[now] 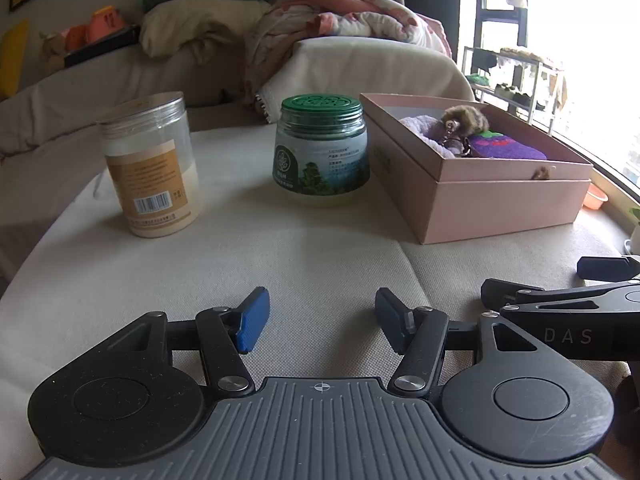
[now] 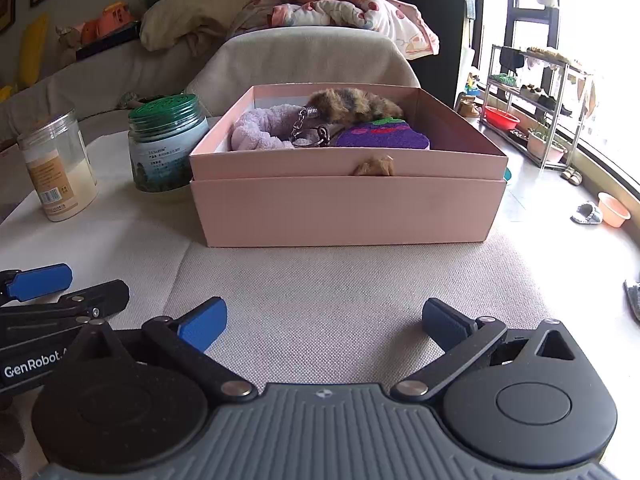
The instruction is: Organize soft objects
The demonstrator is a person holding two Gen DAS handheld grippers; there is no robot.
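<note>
A pink box (image 2: 344,208) stands on the cloth-covered table; it also shows in the left wrist view (image 1: 504,204) at the right. Inside lie a brown furry keychain (image 2: 352,106), a lilac fluffy scrunchie (image 2: 260,128) and a purple plush eggplant (image 2: 380,136). The same keychain (image 1: 466,118) and plush (image 1: 508,146) show in the left wrist view. My left gripper (image 1: 320,318) is open and empty, low over the cloth in front of the jars. My right gripper (image 2: 324,324) is open and empty, in front of the box.
A green-lidded jar (image 1: 322,152) and a clear plastic jar with a tan label (image 1: 150,168) stand left of the box. A sofa with piled blankets (image 1: 340,20) is behind. A shelf rack (image 2: 532,108) and floor bowls are at the right by the window.
</note>
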